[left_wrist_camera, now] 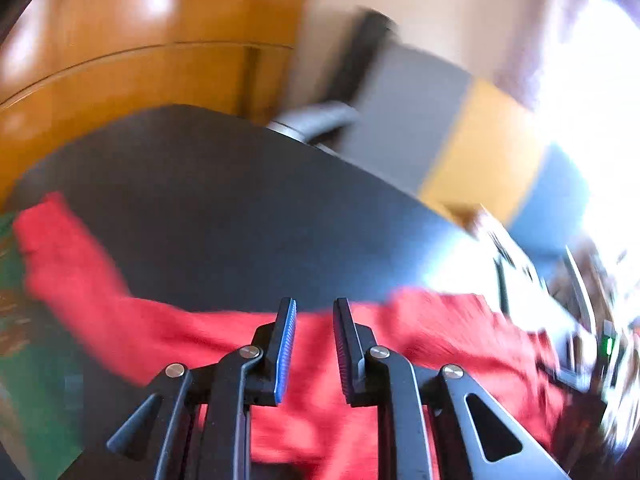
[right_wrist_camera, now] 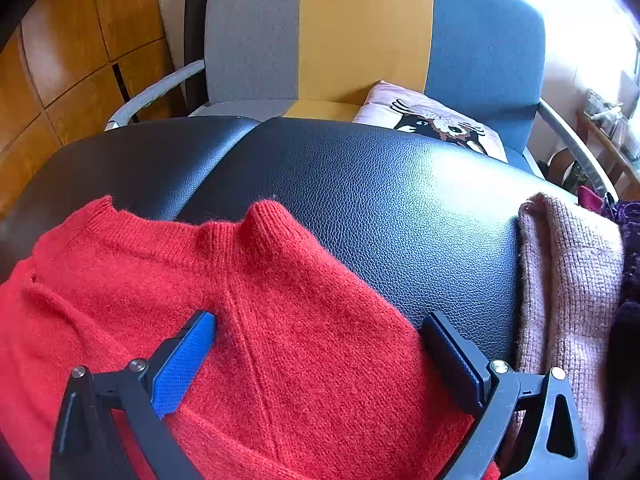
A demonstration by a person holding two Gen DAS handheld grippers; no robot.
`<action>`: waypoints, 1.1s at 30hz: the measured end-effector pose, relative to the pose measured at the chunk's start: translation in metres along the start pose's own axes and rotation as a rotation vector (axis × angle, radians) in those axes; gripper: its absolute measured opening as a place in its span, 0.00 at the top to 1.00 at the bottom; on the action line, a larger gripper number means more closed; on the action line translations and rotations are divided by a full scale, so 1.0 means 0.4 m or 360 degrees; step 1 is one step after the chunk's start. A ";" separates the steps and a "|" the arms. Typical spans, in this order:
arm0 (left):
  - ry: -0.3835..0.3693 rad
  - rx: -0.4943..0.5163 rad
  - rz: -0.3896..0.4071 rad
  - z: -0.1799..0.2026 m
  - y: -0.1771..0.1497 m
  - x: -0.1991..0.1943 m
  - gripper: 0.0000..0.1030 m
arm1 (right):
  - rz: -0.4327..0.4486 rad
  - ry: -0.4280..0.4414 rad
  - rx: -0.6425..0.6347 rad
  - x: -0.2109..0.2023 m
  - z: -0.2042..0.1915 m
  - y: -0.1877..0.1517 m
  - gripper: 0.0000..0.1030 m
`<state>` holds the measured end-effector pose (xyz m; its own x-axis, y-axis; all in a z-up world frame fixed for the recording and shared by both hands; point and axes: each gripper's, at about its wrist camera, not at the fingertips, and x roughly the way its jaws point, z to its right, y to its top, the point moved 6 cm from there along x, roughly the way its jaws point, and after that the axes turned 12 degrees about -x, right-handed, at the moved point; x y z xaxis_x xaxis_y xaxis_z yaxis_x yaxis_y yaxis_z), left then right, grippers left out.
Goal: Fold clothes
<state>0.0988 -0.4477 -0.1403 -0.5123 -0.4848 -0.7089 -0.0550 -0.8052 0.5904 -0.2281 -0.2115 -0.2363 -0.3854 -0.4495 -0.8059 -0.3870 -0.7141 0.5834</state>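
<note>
A red knit sweater point(right_wrist_camera: 280, 320) lies spread on a black leather surface point(right_wrist_camera: 400, 200), its ribbed collar toward the far side. My right gripper point(right_wrist_camera: 320, 320) hovers over the sweater's right part, open wide; its blue-padded finger point(right_wrist_camera: 188, 356) rests over the knit and the other finger sits at the sweater's right edge. The left wrist view is blurred. There the red sweater point(left_wrist_camera: 120, 320) stretches across the black surface point(left_wrist_camera: 240, 200), and my left gripper point(left_wrist_camera: 315, 308) stands above it with a narrow gap between its pads and nothing pinched.
A pink knit garment point(right_wrist_camera: 568, 300) and dark purple clothes point(right_wrist_camera: 628, 240) lie at the right edge. Behind stands a grey, yellow and blue chair point(right_wrist_camera: 360, 32) with a printed cushion point(right_wrist_camera: 432, 120). Wooden cabinets point(right_wrist_camera: 60, 80) are on the left. Something green point(left_wrist_camera: 36, 360) lies at far left.
</note>
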 end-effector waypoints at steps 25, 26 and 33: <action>-0.0055 -0.0166 -0.0064 0.013 -0.027 0.198 0.79 | 0.0132 0.0121 -0.0326 -0.147 -0.217 0.086 0.25; -0.0066 -0.0175 -0.0065 0.010 -0.019 0.205 0.79 | 0.0136 0.0191 -0.0402 -0.154 -0.275 0.082 0.25; -0.0134 -0.0233 -0.0070 0.002 -0.007 0.217 0.79 | 0.0015 0.0339 -0.0695 -0.099 -0.512 0.042 0.25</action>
<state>0.0539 -0.4873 -0.2031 -0.5827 -0.4227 -0.6941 0.0433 -0.8690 0.4929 -0.0477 -0.3157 -0.2152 -0.1896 -0.5241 -0.8303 0.0209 -0.8476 0.5303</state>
